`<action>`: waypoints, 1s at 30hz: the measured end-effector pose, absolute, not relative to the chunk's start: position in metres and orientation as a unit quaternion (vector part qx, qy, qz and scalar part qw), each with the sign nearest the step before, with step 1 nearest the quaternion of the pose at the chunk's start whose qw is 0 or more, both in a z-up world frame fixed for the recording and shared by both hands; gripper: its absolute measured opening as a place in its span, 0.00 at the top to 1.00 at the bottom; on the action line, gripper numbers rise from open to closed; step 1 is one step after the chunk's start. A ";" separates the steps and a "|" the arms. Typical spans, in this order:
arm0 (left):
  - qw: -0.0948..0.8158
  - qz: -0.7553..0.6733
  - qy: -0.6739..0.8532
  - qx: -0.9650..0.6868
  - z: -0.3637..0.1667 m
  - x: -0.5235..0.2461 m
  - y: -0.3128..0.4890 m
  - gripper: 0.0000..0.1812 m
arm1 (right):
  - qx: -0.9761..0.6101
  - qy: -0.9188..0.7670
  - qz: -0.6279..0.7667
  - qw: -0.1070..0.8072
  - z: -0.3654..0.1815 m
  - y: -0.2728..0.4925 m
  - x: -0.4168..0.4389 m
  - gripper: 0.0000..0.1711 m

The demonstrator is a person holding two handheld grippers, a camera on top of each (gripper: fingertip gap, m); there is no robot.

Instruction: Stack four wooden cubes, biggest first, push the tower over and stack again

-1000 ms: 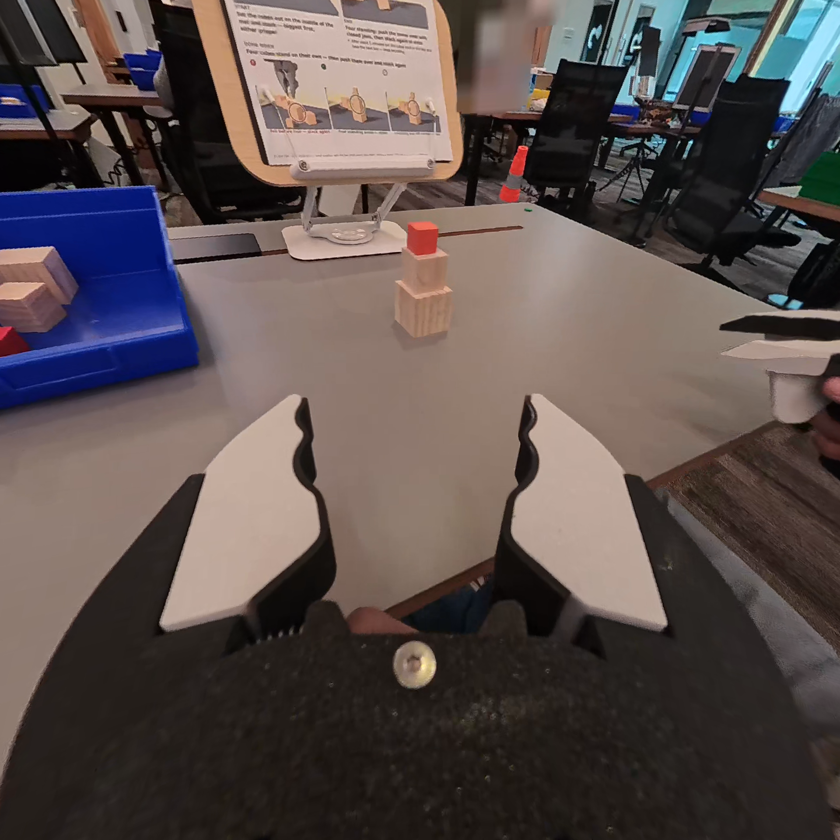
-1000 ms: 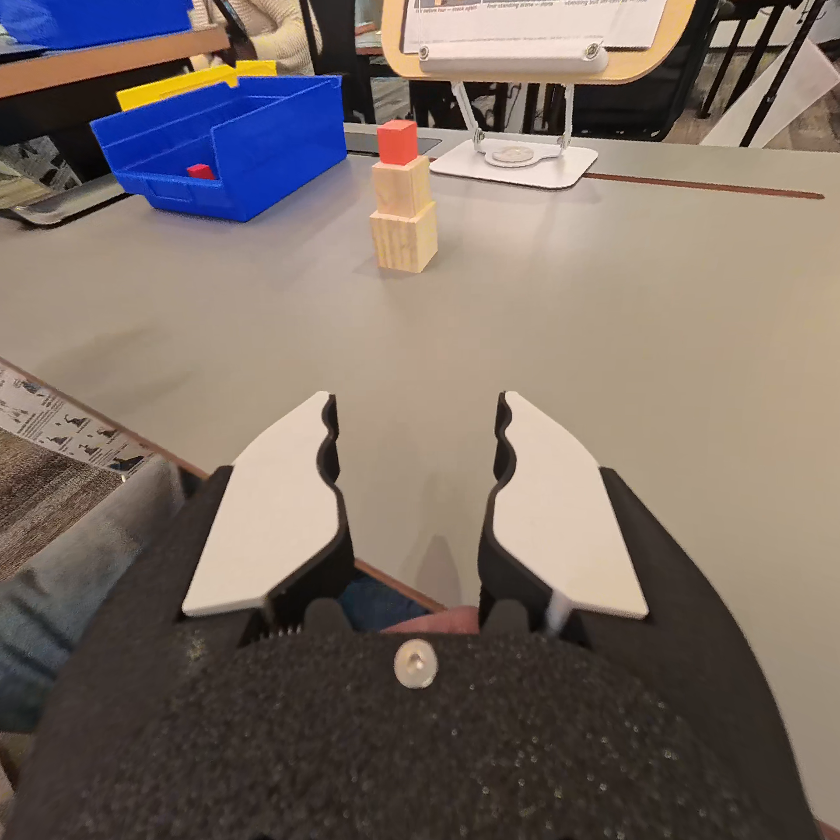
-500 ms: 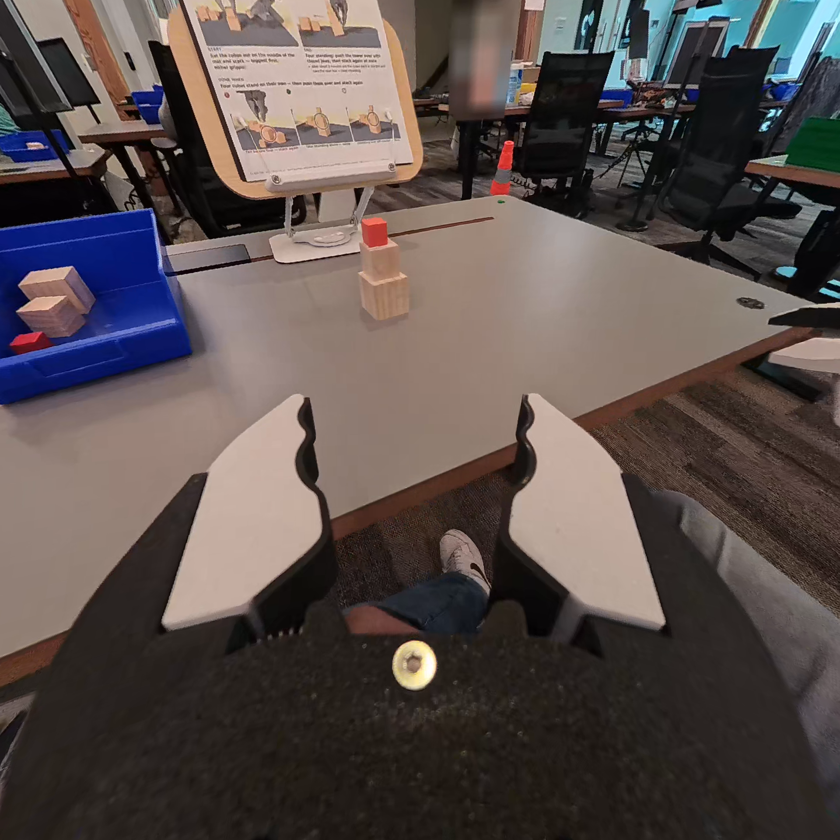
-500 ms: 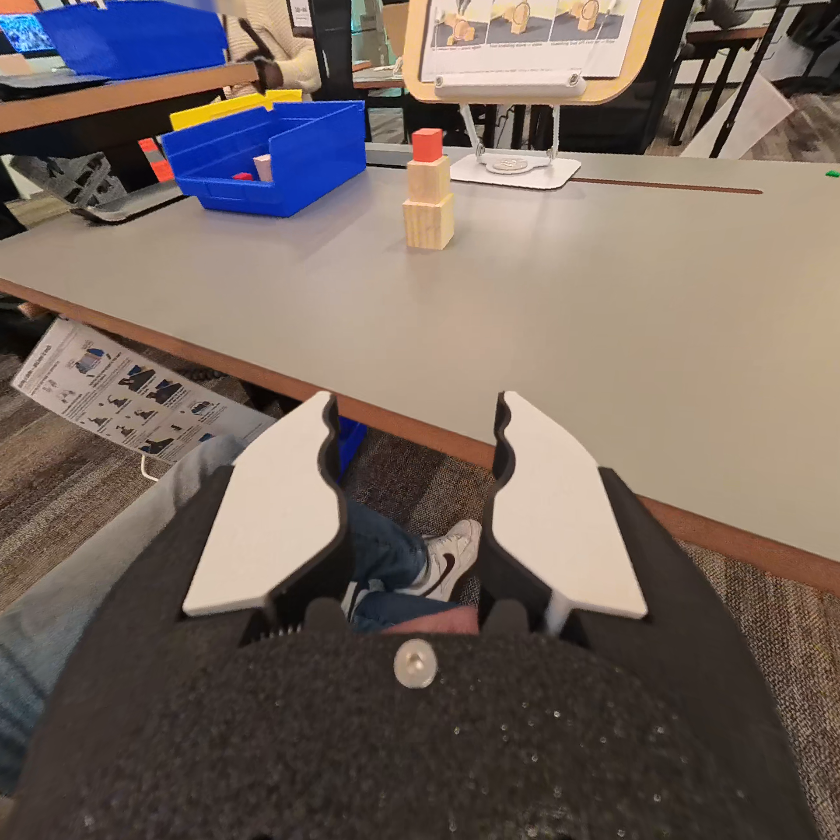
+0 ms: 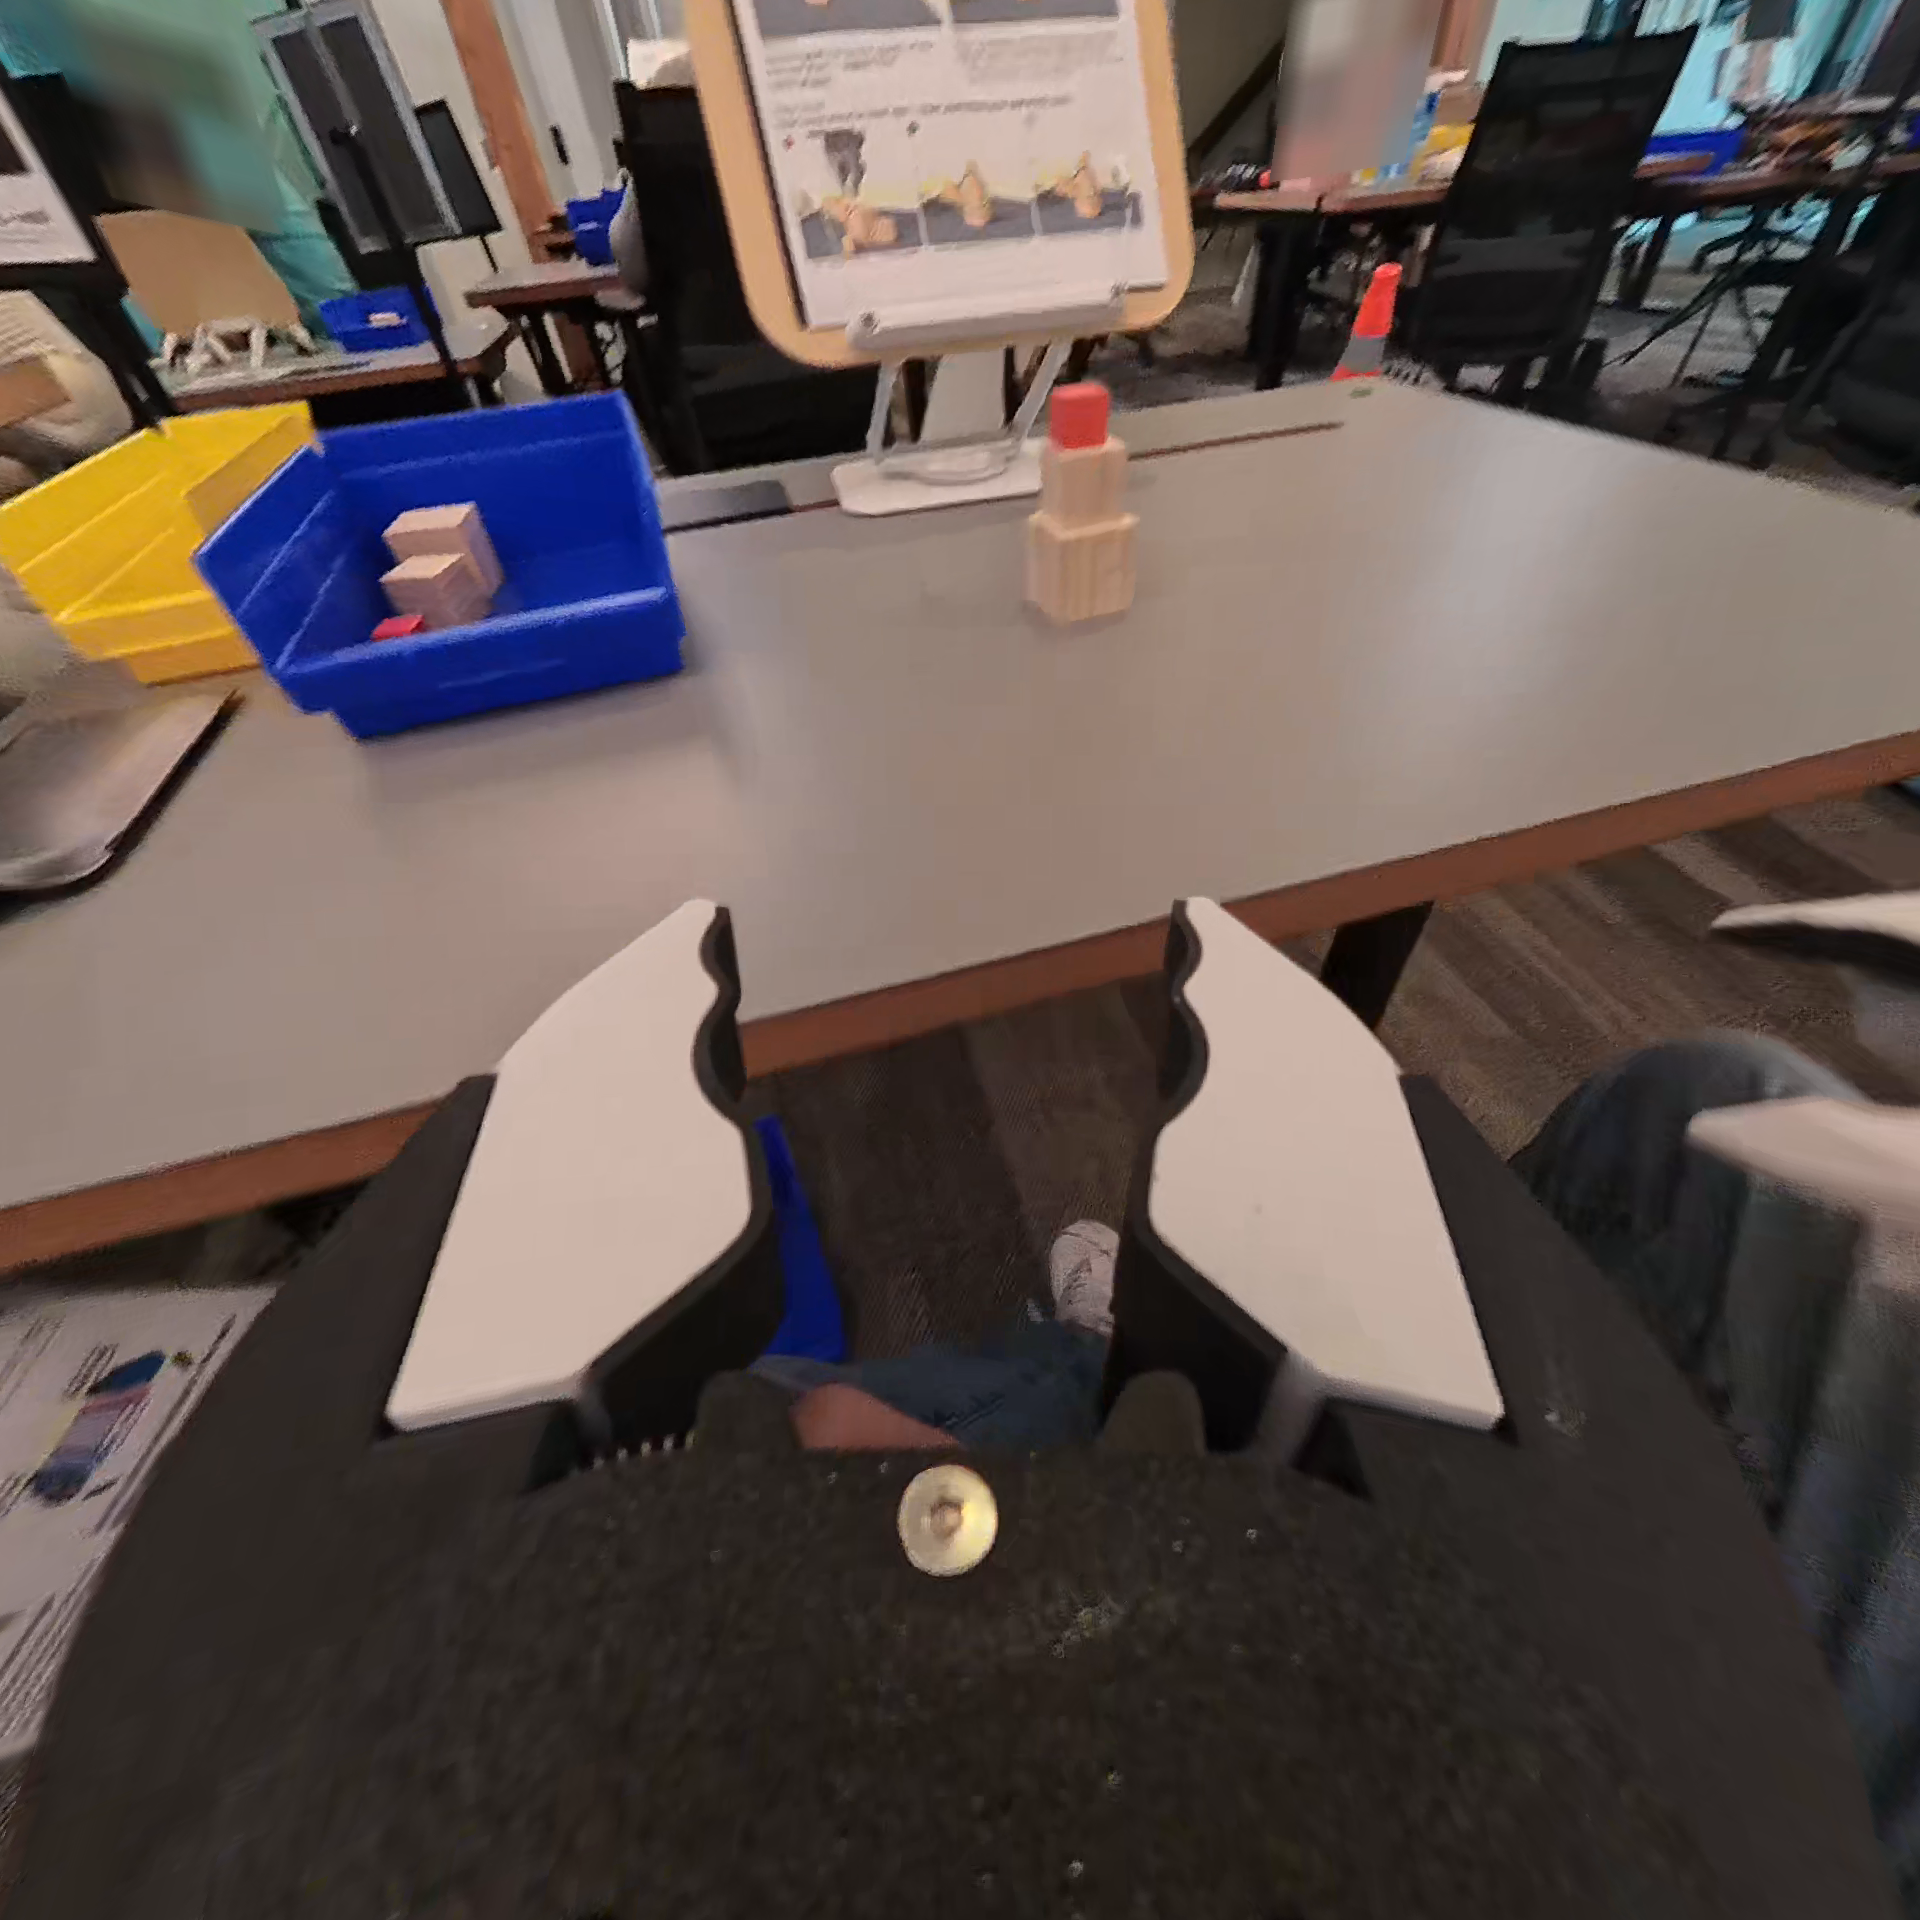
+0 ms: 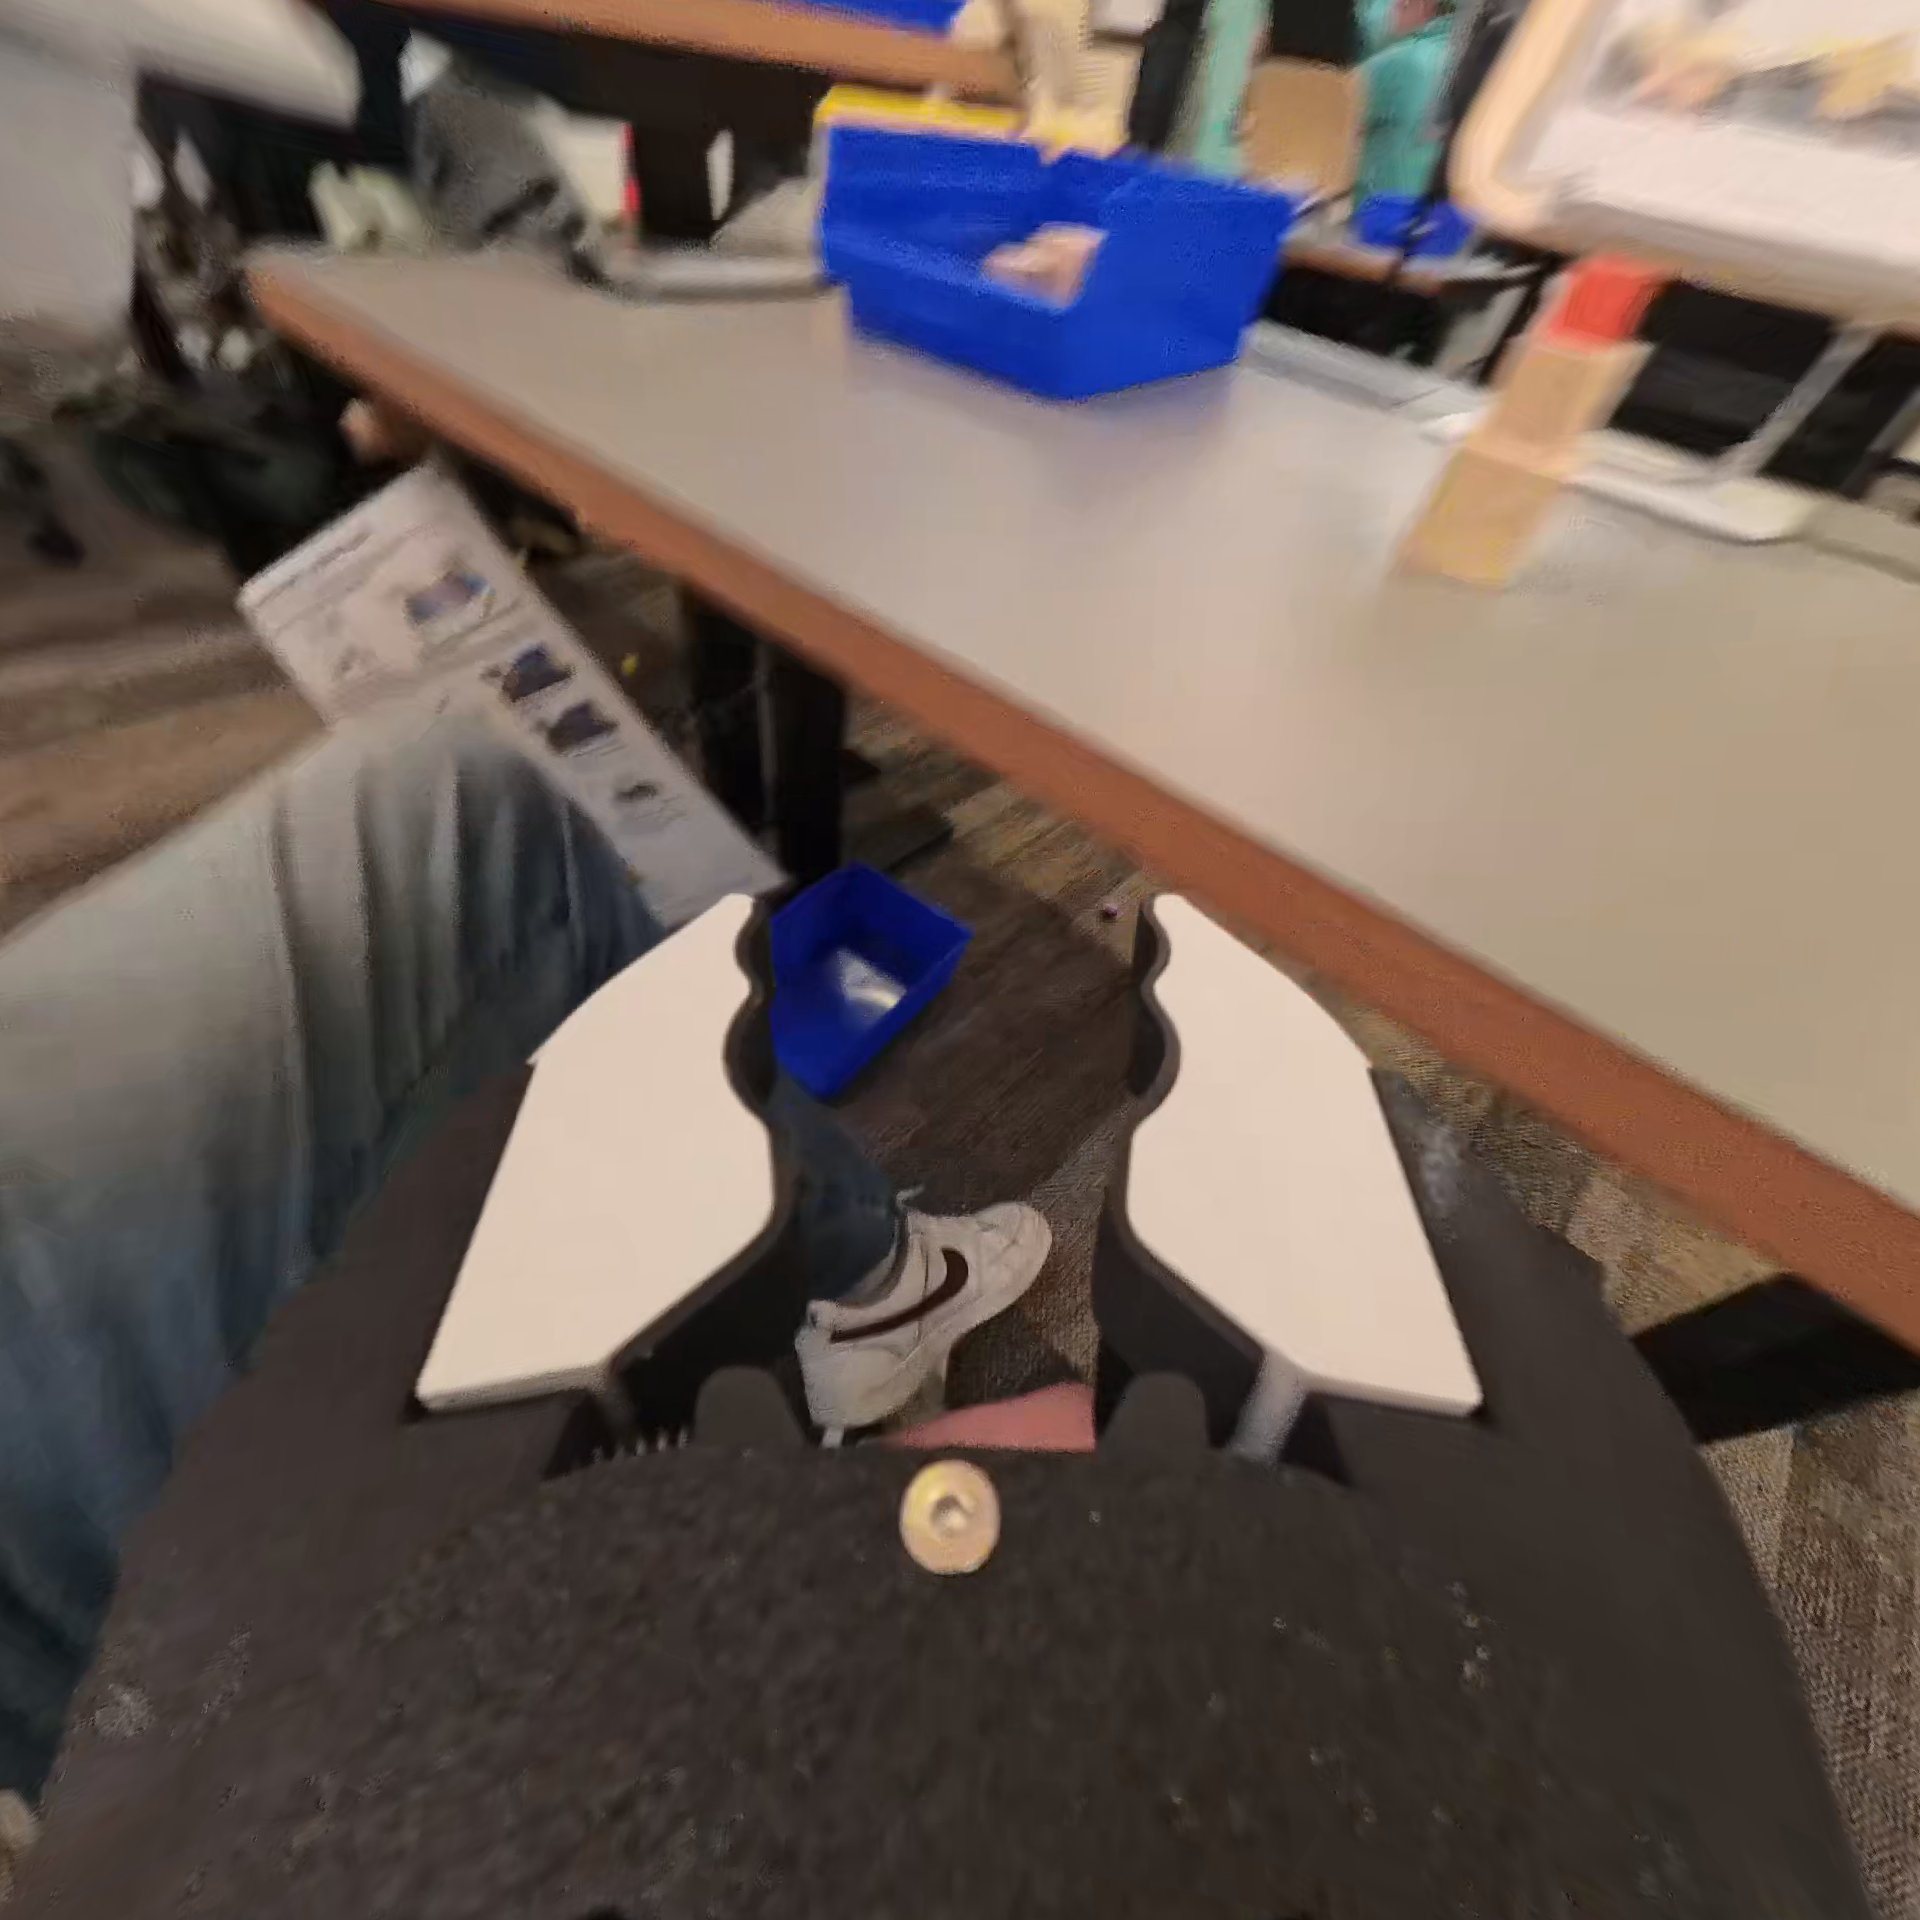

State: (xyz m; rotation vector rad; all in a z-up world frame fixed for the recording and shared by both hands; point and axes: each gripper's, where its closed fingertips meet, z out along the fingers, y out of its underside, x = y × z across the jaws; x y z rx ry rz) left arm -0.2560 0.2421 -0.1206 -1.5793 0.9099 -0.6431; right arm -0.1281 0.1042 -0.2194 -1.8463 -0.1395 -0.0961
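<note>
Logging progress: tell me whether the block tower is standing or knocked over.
Standing. The tower is upright on the table: red block on top of two wooden ones.

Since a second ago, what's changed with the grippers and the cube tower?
Both open, empty grippers pulled back off the table toward the person's lap: left gripper, right gripper, which also swung left. The three-cube tower and blue bin stayed put.

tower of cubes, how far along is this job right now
A tower stands on the grey table, but only three tiers show: two plain wooden cubes under a small red one. Nothing is in hand: the left tongs and right tongs are both open, empty and back off the table edge. Whether this is the final stack can't be told.
</note>
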 end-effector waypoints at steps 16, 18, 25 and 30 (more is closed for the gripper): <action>0.506 -0.238 0.387 -0.733 -0.270 -0.393 0.322 0.60 | -0.883 -0.244 -0.031 0.400 -0.531 0.326 -0.207 0.62; 0.488 -0.262 0.410 -0.724 -0.299 -0.382 0.347 0.63 | -0.900 -0.175 -0.026 0.398 -0.560 0.367 -0.190 0.62; 0.470 -0.274 0.378 -0.749 -0.463 -0.292 0.421 0.58 | -0.927 0.002 -0.041 0.373 -0.650 0.492 -0.118 0.64; 0.467 -0.226 0.250 -0.818 -0.560 -0.269 0.466 0.60 | -0.918 0.080 -0.060 0.384 -0.707 0.565 -0.069 0.64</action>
